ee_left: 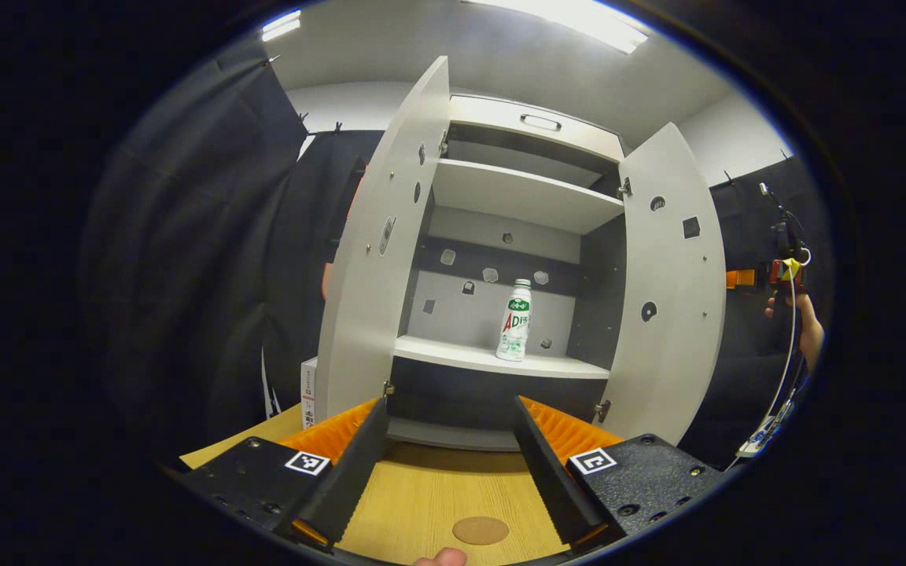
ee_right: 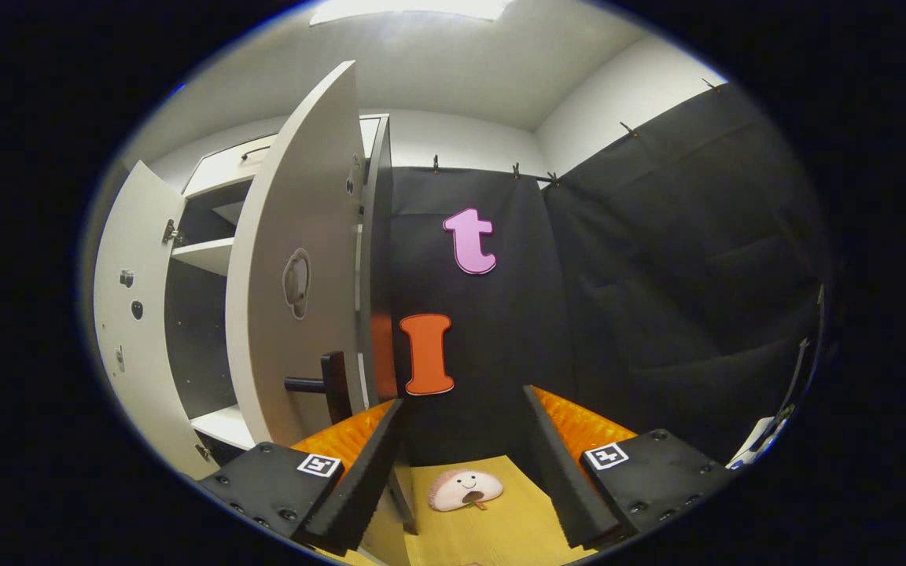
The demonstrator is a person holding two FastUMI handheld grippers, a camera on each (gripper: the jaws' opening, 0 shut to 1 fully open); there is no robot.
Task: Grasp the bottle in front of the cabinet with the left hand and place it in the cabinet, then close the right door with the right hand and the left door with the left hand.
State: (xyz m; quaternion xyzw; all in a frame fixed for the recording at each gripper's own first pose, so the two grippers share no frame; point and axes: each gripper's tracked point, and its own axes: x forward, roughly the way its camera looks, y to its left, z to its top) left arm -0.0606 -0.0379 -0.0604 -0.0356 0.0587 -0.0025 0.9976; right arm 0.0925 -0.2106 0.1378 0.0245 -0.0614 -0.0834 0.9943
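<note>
In the left gripper view the left claw [ee_left: 449, 440] is spread wide with nothing between its fingers, held low over the wooden bench [ee_left: 437, 495] and facing straight into the cabinet [ee_left: 528, 196]. The bottle [ee_left: 515, 320] stands upright on the lower shelf [ee_left: 500, 360] inside the cabinet, a little right of centre, touching neither the back wall nor the sides. An upper shelf [ee_left: 524, 195] sits above it. Both doors are swung open: the left door [ee_left: 378, 259] and the right door [ee_left: 669, 283] flank the opening. A round brown disc [ee_left: 480, 530] lies on the bench between the claw's fingers, nearer the camera, and a fingertip [ee_left: 441, 557] shows at the bottom edge. A small box [ee_left: 308, 391] stands on the bench behind the left door. Far right, a hand [ee_left: 807, 326] holds the other gripper beside the right door; its fingers are too small to read from here.

In the right gripper view the right claw [ee_right: 461, 448] is also spread wide and holds nothing. It sits just outside the right door [ee_right: 296, 259], whose outer face carries a dark handle [ee_right: 323, 385] close to the claw's left finger. I cannot tell whether the finger touches the door. A small pink fan-shaped toy [ee_right: 465, 489] lies on the bench [ee_right: 500, 527] between the fingers. The left door [ee_right: 134, 314] stands open beyond
</note>
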